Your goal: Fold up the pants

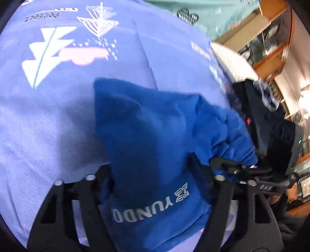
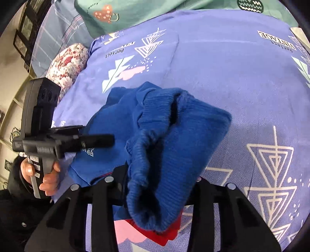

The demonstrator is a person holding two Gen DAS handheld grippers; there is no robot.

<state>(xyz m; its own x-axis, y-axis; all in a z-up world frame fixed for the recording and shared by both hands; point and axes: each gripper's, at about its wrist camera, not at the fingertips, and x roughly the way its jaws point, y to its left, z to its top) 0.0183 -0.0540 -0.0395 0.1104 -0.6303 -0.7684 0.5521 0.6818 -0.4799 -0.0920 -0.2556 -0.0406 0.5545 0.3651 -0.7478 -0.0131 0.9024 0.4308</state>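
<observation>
A lilac bedsheet [image 2: 222,64] printed with white triangle trees spreads beyond the jaws. Farther off lie a green cover [image 2: 155,11] and, left, a floral pillow [image 2: 67,62] — wooden shelves [image 1: 271,44] stand right.

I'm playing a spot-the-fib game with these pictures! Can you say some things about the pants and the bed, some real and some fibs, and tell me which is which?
1. The pants are blue. True.
2. The bedsheet is plain white. False: it is purple with printed triangle shapes.
3. The pants carry white letters. True.
4. The ribbed waistband is between the right gripper's fingers. True.
5. The pants hang on a hanger. False: they lie bunched on the bedsheet.
</observation>
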